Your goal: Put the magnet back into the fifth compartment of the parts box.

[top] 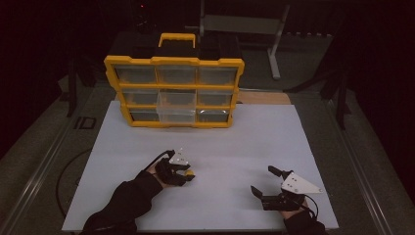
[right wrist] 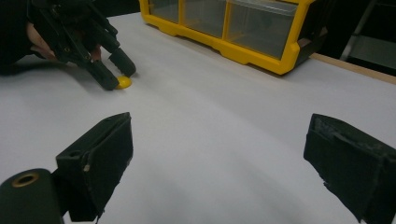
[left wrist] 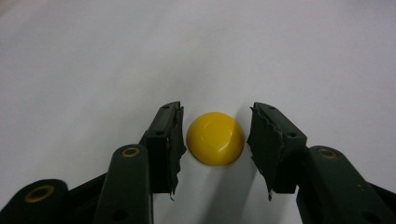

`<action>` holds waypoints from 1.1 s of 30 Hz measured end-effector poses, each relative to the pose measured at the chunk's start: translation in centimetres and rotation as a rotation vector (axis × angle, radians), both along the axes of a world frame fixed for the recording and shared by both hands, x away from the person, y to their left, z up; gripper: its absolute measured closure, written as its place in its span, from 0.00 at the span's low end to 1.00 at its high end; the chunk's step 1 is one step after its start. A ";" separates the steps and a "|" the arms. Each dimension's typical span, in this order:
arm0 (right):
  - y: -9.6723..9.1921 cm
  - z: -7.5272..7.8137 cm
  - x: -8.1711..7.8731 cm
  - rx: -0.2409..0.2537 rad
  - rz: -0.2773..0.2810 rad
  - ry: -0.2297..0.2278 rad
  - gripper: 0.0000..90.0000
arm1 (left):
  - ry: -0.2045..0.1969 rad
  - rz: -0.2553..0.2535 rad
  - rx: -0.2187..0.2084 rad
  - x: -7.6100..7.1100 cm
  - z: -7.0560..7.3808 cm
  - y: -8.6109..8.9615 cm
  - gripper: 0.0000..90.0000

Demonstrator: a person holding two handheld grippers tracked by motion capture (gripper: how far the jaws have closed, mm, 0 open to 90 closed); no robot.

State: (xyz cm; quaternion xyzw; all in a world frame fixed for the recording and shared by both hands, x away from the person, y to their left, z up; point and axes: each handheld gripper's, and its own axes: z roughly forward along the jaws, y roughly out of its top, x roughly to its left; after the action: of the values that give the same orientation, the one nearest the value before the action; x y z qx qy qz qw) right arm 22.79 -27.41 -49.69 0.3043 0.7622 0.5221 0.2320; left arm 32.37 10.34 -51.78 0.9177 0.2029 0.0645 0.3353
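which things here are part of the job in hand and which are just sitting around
In the job:
- small round yellow glossy piece, lying on the white table top between the open jaws
- left hand-held gripper, open around it, not yet touching

Just about:
- yellow plastic organiser with clear drawers, standing at the far edge
- right hand-held gripper, open and empty
- white table top

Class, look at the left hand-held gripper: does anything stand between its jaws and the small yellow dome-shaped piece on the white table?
Nothing visible does. The small yellow dome-shaped piece sits on the white table between the open jaws of the left hand-held gripper, with bare gaps on both sides.
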 end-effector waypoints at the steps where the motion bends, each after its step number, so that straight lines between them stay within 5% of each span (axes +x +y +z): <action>1: 0.0 0.0 0.0 0.000 0.001 0.000 0.09 | 0.001 0.000 0.001 0.0 0.0 0.0 0.61; 8: 0.2 0.0 -0.1 -0.001 0.006 0.000 0.09 | 0.004 0.010 0.048 0.0 0.3 -0.6 0.65; 24: 0.1 0.0 0.0 -0.007 0.004 0.000 0.09 | 0.007 -0.039 0.054 0.1 0.6 -0.6 0.70; 33: 0.1 0.1 -0.1 0.001 -0.001 -0.010 0.09 | -0.023 -0.066 0.066 -0.4 1.7 -0.5 0.70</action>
State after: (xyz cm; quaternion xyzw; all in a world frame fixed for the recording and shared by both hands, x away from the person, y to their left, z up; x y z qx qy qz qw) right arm 22.74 -27.33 -49.60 0.3022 0.7608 0.5237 0.2360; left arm 31.99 9.86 -50.12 0.9336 0.1667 0.0706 0.3092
